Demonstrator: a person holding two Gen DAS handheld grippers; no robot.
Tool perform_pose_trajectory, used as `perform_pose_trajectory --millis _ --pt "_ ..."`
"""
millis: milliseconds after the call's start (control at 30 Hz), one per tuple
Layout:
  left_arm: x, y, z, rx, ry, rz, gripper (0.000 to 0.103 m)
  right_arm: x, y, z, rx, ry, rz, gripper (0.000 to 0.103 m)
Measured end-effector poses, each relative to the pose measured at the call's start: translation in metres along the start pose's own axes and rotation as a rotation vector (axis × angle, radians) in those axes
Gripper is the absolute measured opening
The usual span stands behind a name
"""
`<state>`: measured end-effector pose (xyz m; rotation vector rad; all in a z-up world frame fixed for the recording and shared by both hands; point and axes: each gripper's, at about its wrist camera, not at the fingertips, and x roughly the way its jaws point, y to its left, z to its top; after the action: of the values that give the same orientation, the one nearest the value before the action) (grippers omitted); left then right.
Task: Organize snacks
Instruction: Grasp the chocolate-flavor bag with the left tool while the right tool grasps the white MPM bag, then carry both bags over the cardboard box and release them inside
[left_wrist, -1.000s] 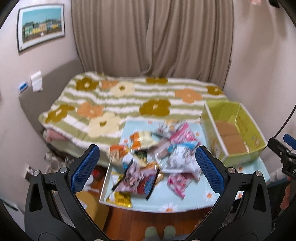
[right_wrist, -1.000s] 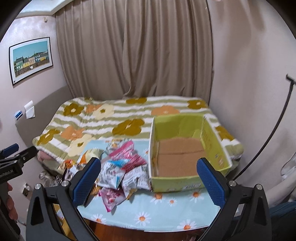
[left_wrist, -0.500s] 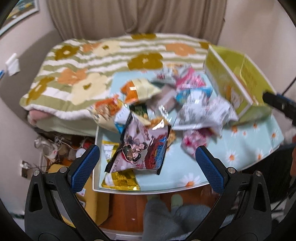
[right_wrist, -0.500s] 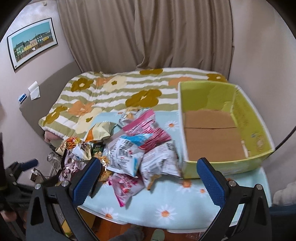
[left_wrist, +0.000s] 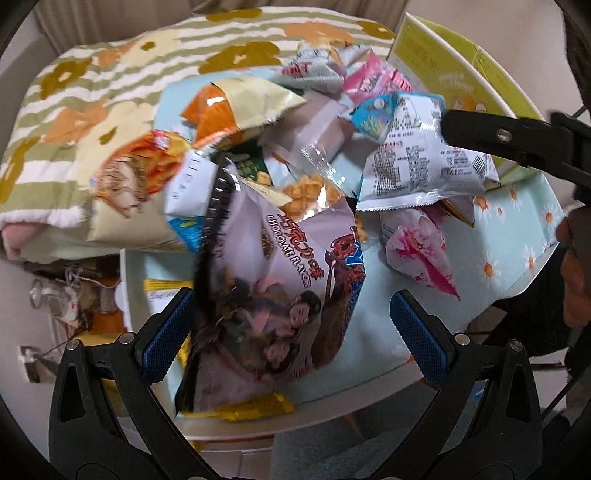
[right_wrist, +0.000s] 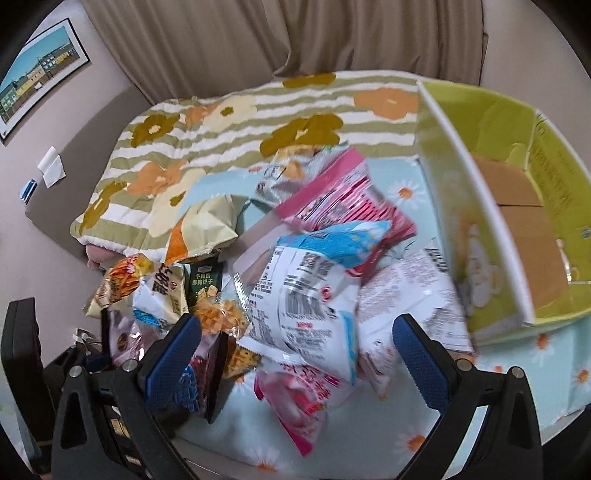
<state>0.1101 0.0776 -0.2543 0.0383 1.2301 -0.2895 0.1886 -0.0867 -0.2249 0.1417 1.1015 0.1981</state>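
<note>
- Left tongs (left_wrist: 291, 334): standing wide apart, gripping nothing, hovering low over the near left end of the snack heap; blue pads (left_wrist: 168, 332) flanking the lower part of the chocolate bag.
- Chocolate bag (left_wrist: 291, 280): pale lilac pouch with cartoon figures, lying tilted at the near edge of the worktop (left_wrist: 517, 236), resting over a yellow packet (left_wrist: 255, 408).
- Right tongs (right_wrist: 295, 354): spread wide, holding nothing, hanging over the middle of the heap; also showing in the left view as a black bar crossing in front of the box.
- White bag (right_wrist: 306, 295): white with a blue top and printed label, lying uppermost in the heap, showing between the right tongs' tips.
- Pink striped bag (right_wrist: 343, 199): lying behind the white bag, partly under it.
- Small pink bag (right_wrist: 299, 402): lying on the cloth nearer than the white bag.
- Orange and cream bag (right_wrist: 203, 229): sitting at the far left of the heap, near the bed (right_wrist: 207, 147).
- Green box (right_wrist: 517, 206): open-topped carton with a brown cardboard floor, standing at the right end of the worktop, just beside the heap; no snacks showing inside it.
- Worktop cloth: pale blue with daisies.
</note>
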Motion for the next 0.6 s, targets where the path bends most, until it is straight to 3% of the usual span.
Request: perform_pose_trajectory --millis 200,300,433,600 --pt "0.018 -0.002 0.001 0.025 0.013 -0.026 0.102 0.027 0.001 0.009 0.020 0.019 -0.031 0.102" --pt "0.021 0.001 0.003 0.034 0.021 -0.019 0.088 0.037 -0.003 0.013 0.044 0.033 -0.045 0.102" --pt "0.020 0.009 0.003 0.030 0.008 -0.044 0.077 0.043 -0.002 0.017 0.041 0.036 -0.059 0.102" --pt "0.017 0.016 0.003 0.029 0.011 -0.074 0.074 0.048 0.000 0.016 0.052 0.047 -0.072 0.098"
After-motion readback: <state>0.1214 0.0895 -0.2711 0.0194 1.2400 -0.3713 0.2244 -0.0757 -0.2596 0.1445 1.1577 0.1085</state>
